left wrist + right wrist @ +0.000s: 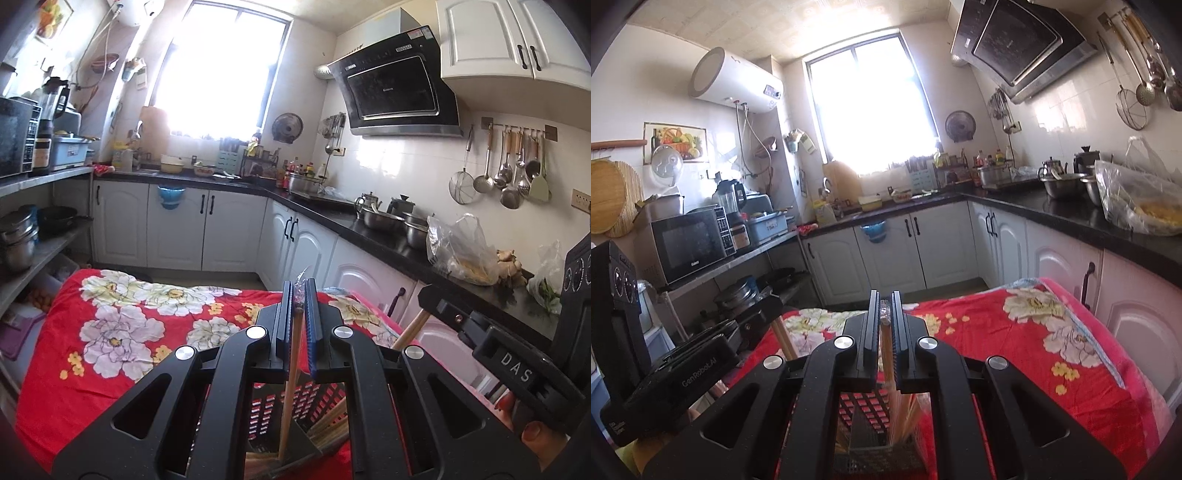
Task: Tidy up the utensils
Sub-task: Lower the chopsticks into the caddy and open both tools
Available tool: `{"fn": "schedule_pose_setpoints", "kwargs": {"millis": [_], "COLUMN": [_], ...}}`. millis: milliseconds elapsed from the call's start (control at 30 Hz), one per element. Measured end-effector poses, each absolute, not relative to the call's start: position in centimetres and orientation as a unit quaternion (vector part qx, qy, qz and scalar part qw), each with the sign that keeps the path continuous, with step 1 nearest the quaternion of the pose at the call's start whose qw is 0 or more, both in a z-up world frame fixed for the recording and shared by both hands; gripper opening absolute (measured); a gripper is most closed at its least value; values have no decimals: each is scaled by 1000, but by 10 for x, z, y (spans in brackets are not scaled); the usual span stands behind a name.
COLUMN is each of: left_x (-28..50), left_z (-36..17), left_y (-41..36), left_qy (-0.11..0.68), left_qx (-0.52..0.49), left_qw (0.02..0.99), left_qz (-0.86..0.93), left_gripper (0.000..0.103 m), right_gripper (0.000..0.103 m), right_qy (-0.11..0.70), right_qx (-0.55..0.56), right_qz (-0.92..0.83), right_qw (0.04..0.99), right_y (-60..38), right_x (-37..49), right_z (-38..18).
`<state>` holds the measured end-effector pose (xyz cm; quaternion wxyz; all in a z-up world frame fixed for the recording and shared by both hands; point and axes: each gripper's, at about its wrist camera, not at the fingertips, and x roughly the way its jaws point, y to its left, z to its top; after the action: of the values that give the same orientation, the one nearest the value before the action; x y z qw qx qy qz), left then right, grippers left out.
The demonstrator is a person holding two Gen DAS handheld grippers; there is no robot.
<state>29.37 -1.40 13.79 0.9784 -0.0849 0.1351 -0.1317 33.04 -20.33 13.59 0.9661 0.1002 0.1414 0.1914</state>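
Observation:
My left gripper [300,295] is shut on wooden chopsticks [291,369] that hang down into a black slotted basket [295,410] below it. My right gripper [885,308] is shut on a bundle of wooden chopsticks [890,365] in a clear wrapper, which also reach down into the black basket [864,410]. More chopsticks [332,424] lie inside the basket. The right gripper's body [517,362] shows at the right of the left wrist view, and the left gripper's body [683,369] at the left of the right wrist view.
The basket stands on a table under a red floral cloth [110,332]. A black counter [406,243] with metal pots and plastic bags runs along the right, above white cabinets. Shelves with a microwave [690,240] and pans stand at the left.

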Motion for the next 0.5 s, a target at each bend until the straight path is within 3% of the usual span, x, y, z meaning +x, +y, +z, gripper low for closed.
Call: {"fn": "schedule_pose_setpoints", "kwargs": {"millis": [500], "left_x": [285], "left_z": [123], "left_y": [-21], "left_qy": [165], "left_qx": [-77], "left_qw": [972], "left_qz": [-146], "left_gripper": [3], "right_gripper": [7], "right_qy": [201], "right_qx": [117], "right_qz": [197], "right_qw": [952], "right_y": [-213], "right_x": [327], "right_z": [114]}}
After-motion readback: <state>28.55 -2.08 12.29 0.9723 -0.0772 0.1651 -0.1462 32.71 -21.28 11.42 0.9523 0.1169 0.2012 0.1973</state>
